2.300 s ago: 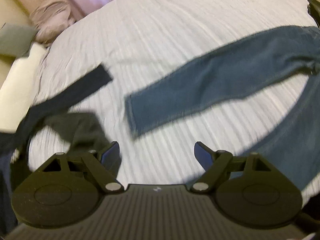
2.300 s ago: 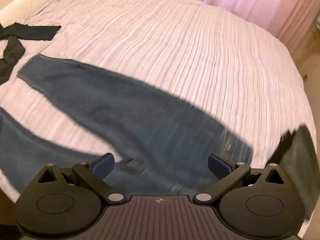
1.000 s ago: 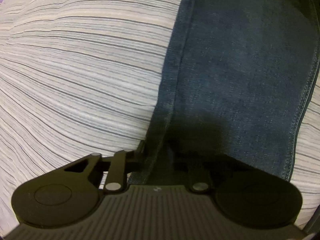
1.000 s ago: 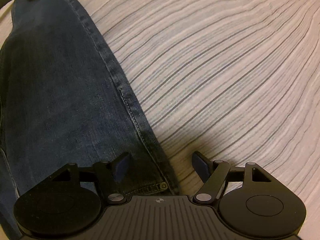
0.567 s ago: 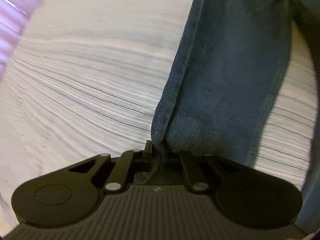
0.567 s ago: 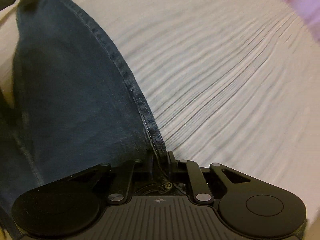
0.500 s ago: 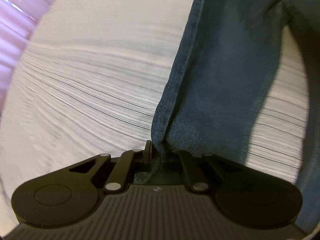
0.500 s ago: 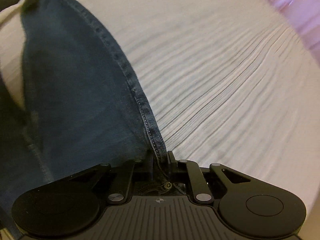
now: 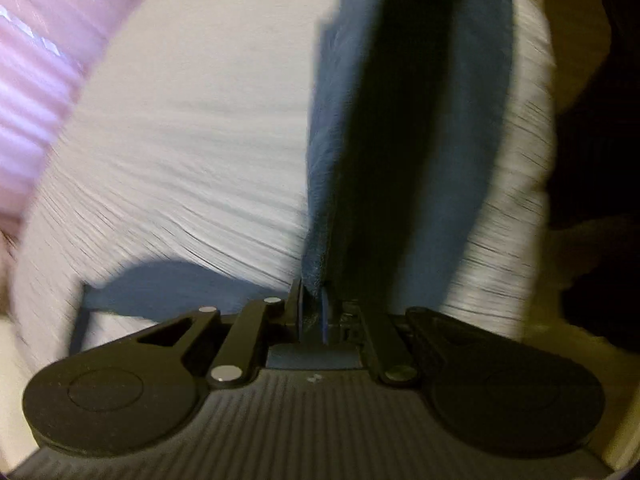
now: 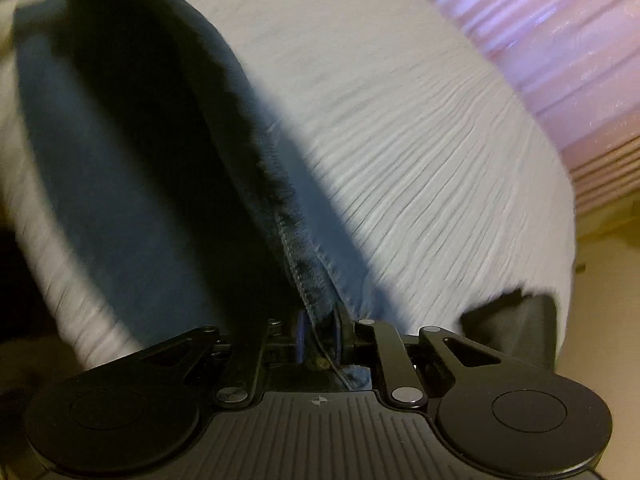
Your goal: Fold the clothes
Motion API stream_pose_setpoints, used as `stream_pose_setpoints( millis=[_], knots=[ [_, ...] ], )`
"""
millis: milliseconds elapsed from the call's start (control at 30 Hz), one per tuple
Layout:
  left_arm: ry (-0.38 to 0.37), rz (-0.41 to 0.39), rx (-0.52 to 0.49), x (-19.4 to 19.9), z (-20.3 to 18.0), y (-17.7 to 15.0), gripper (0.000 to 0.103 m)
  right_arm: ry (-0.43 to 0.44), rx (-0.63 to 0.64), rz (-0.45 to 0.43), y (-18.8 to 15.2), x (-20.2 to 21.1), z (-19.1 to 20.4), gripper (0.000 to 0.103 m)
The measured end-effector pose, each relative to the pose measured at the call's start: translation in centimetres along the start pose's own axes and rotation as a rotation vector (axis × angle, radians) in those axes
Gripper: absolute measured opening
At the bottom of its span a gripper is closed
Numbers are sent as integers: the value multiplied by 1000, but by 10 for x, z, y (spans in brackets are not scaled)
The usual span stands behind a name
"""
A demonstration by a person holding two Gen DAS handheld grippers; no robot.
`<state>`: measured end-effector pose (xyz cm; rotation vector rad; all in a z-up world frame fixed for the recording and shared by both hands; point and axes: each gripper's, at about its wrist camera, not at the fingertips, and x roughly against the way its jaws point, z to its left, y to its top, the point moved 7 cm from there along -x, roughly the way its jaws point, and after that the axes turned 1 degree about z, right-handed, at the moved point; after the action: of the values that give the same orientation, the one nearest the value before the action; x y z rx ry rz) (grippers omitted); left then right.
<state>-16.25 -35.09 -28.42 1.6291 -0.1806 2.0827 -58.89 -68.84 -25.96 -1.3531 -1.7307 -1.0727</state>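
Left gripper (image 9: 311, 312): lower centre of the left wrist view, pointed steeply down at the bed (image 9: 192, 140); fingers nearly together, clamped on a denim edge of the jeans (image 9: 404, 128), jaws easing open a little with the cloth between them. Jeans: from the pinch they run up the middle and upper right of that view, lifted off the striped cover, a dark fold down their centre; a blue patch, cloth or shadow, cannot be told, lies on the cover at lower left. Right gripper (image 10: 319, 342): lower centre of the right wrist view, also tilted steeply downward; fingers close together, gripping a stitched seam of the jeans (image 10: 120, 152), jaws opening slightly with the seam between them. Here the denim spreads from the pinch toward the upper left, hanging above the bed (image 10: 420, 152). Dark cloth (image 10: 516, 324): at the bed's edge, lower right of the right view. Pink curtain (image 10: 552, 40): upper right there; curtain (image 9: 36, 80) at upper left in the left view. Both views are motion-blurred.
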Motion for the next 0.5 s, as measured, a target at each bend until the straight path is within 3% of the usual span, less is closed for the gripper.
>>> stream_pose_setpoints(
  millis=[67, 133, 167, 200, 333, 500],
  knots=[
    [-58, 54, 23, -13, -19, -12, 12, 1, 15, 86, -23, -16, 40, 26],
    [-55, 92, 34, -15, -30, -28, 12, 24, -59, 103, -37, -12, 57, 43],
    [-48, 105, 48, -14, -31, -34, 12, 28, -119, 96, -37, -7, 62, 62],
    [-42, 119, 62, -14, -32, -40, 12, 32, -179, 90, -38, -1, 66, 72],
    [-16, 122, 159, -9, -10, -50, 12, 68, -473, 78, -39, 10, 50, 72],
    [12, 108, 166, -4, 12, -40, 14, 114, -945, 34, -70, -2, 12, 72]
  ],
)
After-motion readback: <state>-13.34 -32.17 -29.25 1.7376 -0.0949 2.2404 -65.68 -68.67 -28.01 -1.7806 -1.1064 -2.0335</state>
